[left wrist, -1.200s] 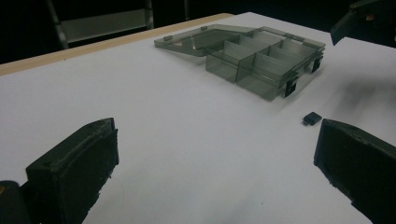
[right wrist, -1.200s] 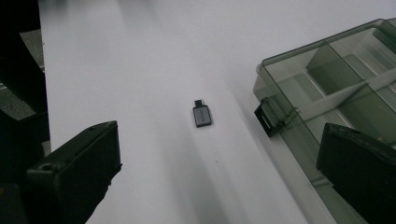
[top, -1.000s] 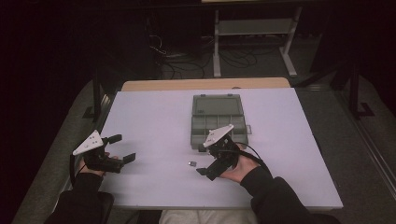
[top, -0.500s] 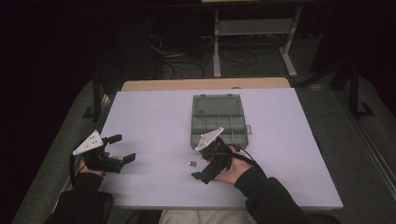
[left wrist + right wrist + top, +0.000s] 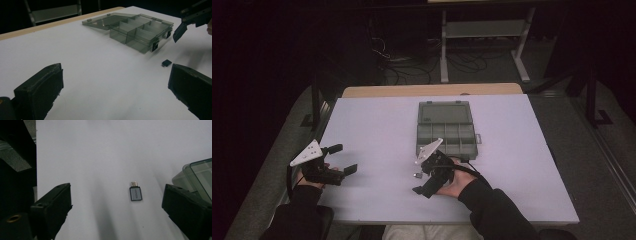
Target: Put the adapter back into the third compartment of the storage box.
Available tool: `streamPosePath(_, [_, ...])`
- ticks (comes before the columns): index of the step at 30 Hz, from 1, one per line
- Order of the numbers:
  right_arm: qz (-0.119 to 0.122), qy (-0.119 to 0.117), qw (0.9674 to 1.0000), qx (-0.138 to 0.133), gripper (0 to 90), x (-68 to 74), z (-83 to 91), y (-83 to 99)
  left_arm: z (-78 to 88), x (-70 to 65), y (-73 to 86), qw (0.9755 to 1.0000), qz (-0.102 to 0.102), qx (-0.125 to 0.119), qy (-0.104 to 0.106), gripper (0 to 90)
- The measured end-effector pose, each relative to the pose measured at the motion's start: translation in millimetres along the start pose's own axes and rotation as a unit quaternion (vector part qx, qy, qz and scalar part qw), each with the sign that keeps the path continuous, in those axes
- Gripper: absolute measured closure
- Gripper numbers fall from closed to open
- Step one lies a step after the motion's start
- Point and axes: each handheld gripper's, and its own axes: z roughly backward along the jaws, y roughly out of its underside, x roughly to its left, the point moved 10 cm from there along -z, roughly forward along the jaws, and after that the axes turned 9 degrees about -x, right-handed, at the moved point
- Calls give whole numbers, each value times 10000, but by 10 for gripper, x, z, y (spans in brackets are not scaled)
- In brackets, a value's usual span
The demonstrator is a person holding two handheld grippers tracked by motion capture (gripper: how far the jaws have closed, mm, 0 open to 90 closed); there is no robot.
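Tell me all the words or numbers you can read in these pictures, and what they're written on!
Small adapter on the white table: its grey face carries a short line of print, too small and blurred to read.
Clear compartment box: no writing that I can see.
Both grippers: no labels to read.

Your left gripper (image 5: 343, 159) sits at eight o'clock, fingers (image 5: 40, 92) spread wide, pointing toward three. Your right gripper (image 5: 419, 182) at six o'clock tilts down, fingers (image 5: 53, 205) parted.

adapter (image 5: 135, 193) on table (image 5: 377, 125), organizer box (image 5: 446, 128) behind it
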Motion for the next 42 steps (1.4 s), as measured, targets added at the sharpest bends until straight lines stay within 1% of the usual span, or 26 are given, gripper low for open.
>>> streamPosePath(3, [-15, -49, 10000, -53, 132, -18, -16, -20, 2, -3, -3, 10000, -6, -5, 3, 0])
streamPosePath(5, [-20, -67, 10000, -36, 152, -24, -41, -24, 2, -4, -3, 10000, -6, -6, 7, 0])
streamPosePath(13, [-92, -173, 9995, 231, 239, -67, -187, 25, 2, -4, -3, 10000, -9, -10, 18, 0])
streamPosePath(17, [-85, -90, 9993, 362, 277, -114, -237, 57, 2, -6, -1, 10000, -9, -4, 23, 0])
streamPosePath(18, [-122, -82, 9991, 405, 288, -119, -240, 66, 2, -6, -2, 10000, -10, -5, 24, 0])
streamPosePath(23, [-88, -84, 9986, 508, 360, -161, -256, 104, 2, -7, -3, 10000, -5, -11, 23, 0])
streamPosePath(24, [-88, -84, 9986, 508, 360, -161, -256, 104, 2, -7, -3, 10000, -5, -11, 23, 0])
streamPosePath(25, [-83, -62, 9986, 510, 401, -183, -253, 111, 2, -7, -1, 10000, -8, -5, 25, 0])
streamPosePath(28, [-56, -84, 9986, 514, 437, -191, -253, 115, 1, -8, -2, 10000, -7, -7, 29, 0])
streamPosePath(33, [-69, -48, 9984, 558, 520, -212, -281, 136, 0, -9, -2, 10000, -8, -6, 34, 0])
streamPosePath(37, [-55, 35, 9986, 520, 573, -243, -295, 126, 0, -8, -2, 10000, -6, -7, 35, 0])
streamPosePath(42, [-55, 113, 9985, 537, 585, -264, -303, 120, -2, -12, -2, 10000, -12, -6, 46, 0])
